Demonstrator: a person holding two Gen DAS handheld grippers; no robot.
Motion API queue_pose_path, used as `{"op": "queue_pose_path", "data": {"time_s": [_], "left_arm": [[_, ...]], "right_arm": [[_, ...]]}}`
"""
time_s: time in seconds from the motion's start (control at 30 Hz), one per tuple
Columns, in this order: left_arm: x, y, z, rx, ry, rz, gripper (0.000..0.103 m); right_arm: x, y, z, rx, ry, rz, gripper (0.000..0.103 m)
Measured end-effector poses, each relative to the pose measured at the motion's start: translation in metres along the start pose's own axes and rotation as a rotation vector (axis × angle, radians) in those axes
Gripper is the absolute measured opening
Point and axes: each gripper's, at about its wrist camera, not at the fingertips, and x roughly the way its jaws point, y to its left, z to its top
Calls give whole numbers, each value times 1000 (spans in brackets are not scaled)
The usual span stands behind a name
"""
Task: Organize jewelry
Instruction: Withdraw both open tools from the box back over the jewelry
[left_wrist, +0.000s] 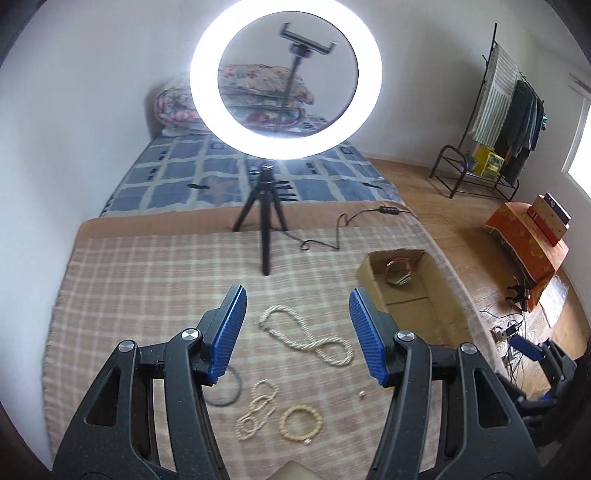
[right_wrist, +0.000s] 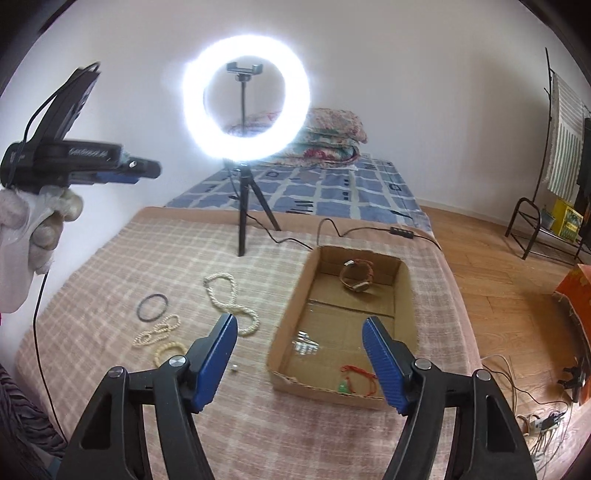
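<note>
Two fisheye views over a bed covered by a beige plaid blanket (left_wrist: 147, 280).

At about nine o'clock in the right wrist view, a white-gloved hand (right_wrist: 40, 221) holds the left hand-held gripper (right_wrist: 144, 170) high above the blanket, level and pointing toward the ring light (right_wrist: 245, 98). In its own view the left hand-held gripper (left_wrist: 297, 314) is spread wide with nothing between its blue pads (it hangs over the loose jewelry).

Below it on the blanket, going left to right: a black hair tie (left_wrist: 231, 391), partly hidden behind the left finger; a cream bead chain (left_wrist: 258, 410) lying in loops; a cream bead bracelet (left_wrist: 301, 422) at six o'clock; a long twisted pearl necklace (left_wrist: 306, 336) in a figure of eight at the centre; a tiny silvery piece (left_wrist: 362, 394), too small to identify.

At three o'clock lies an open cardboard box (right_wrist: 291, 317). Inside it are a brown bangle (right_wrist: 357, 277) at the far end, small silvery pieces (right_wrist: 304, 345) and a red cord with a green charm (right_wrist: 356, 378) near the front.

The right hand-held gripper (right_wrist: 299, 332) is also wide open and holding nothing, poised above the box's near left corner.
</note>
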Motion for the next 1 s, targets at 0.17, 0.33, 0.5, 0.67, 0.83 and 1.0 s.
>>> {"op": "queue_pose_path", "data": {"time_s": [0.17,0.33,0.5,0.67,0.83,1.0], "left_arm": [[-17,42,-23,-42,12,29,60],[-19,76,-55,-80,38,54,60],[-7,103,-83,-125,99,55,60],[1,111,-101,-118,136,59,59],[10,115,-114,-99,166,40,59],[22,112,-125,-73,204,22,59]], "right_arm": [[2,22,-1,-24,9,37,73],[7,46,-3,-59,24,83,73],[15,70,-10,-81,44,174,73],[30,89,-16,-72,65,247,73],[46,107,-23,-87,84,306,73],[64,125,-30,-197,121,244,73]]}}
